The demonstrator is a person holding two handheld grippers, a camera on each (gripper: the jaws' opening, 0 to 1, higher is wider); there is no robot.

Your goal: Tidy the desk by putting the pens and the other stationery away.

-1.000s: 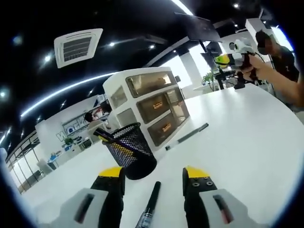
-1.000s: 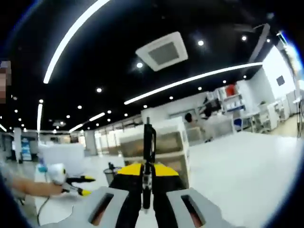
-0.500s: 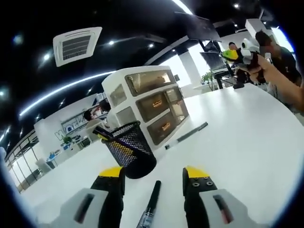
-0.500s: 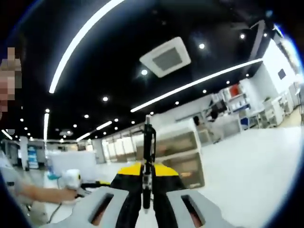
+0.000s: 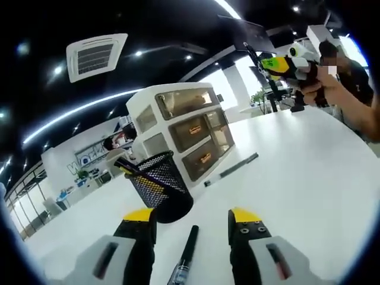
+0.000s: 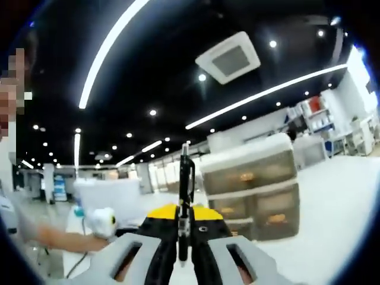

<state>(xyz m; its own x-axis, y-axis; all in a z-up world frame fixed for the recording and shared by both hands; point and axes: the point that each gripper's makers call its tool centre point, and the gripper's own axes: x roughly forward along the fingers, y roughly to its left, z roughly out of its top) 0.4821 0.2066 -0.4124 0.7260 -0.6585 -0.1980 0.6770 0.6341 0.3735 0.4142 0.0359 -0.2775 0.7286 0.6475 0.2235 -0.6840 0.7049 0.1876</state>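
A: Near me in the left gripper view, what's there?
B: My left gripper (image 5: 190, 228) gapes empty over a black pen (image 5: 184, 255); the mesh cup (image 5: 160, 189) stands just beyond, another pen (image 5: 231, 170) lies by the drawer unit (image 5: 184, 133).
A: And the right gripper view?
B: My right gripper (image 6: 184, 228) pinches a pen (image 6: 184, 196) upright. A loose pinch could let it slip.
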